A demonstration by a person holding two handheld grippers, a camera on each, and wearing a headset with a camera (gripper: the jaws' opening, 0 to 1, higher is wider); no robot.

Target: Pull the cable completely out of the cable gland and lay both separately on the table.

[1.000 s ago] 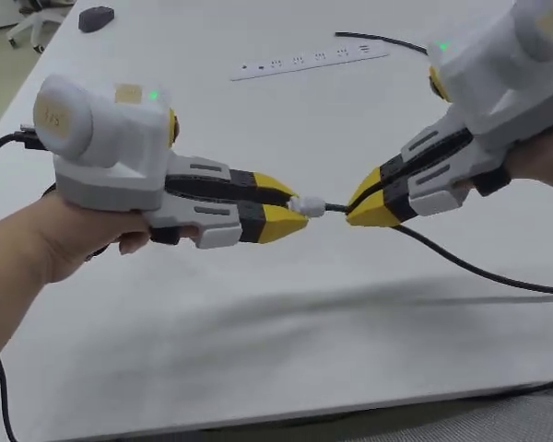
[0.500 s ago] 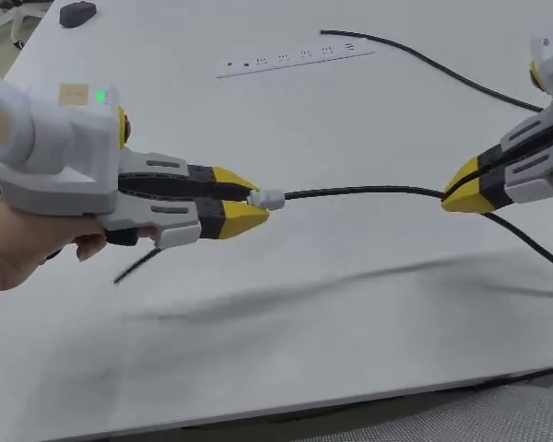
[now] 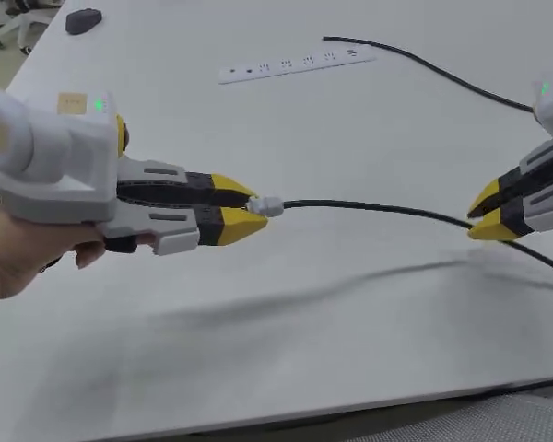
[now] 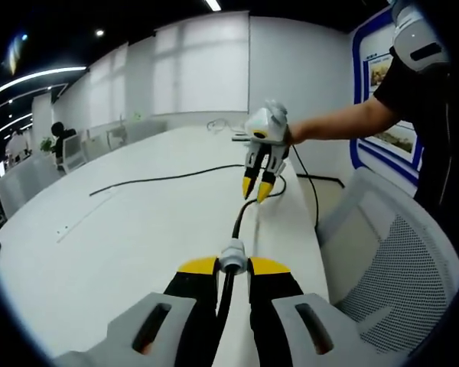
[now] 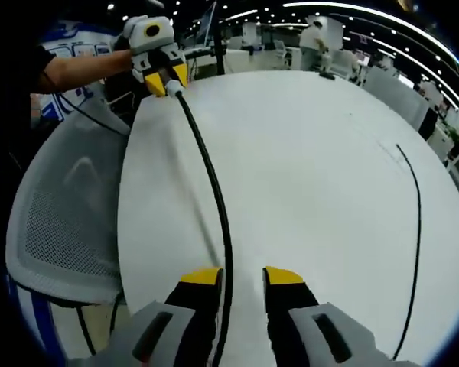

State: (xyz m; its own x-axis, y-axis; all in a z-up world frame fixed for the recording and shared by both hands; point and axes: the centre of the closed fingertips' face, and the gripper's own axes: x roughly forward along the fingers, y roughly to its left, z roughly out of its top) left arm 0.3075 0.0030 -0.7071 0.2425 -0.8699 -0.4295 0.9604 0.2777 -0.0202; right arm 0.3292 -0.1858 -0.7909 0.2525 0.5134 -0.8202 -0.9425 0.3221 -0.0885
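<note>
A white cable gland (image 3: 267,206) sits clamped at the tips of my left gripper (image 3: 256,210), which is shut on it above the white table (image 3: 286,304). From the gland (image 4: 232,255) a black cable (image 3: 378,209) runs rightward to my right gripper (image 3: 477,219), which is shut on the cable and held well to the right. Beyond that gripper the cable trails off toward the table's right edge. In the right gripper view the cable (image 5: 214,199) passes between the yellow fingertips (image 5: 203,277) and leads up to the left gripper (image 5: 168,86).
A white power strip (image 3: 295,63) lies at the back of the table, with its black cord (image 3: 424,63) curving right. A dark object (image 3: 83,20) rests at the far left corner. A mesh chair (image 4: 398,275) stands close to the table's near edge.
The grippers, nearly tip to tip a second ago, have drawn far apart. My right gripper moved right with the cable, and the stretch between gland and right gripper has grown long.
</note>
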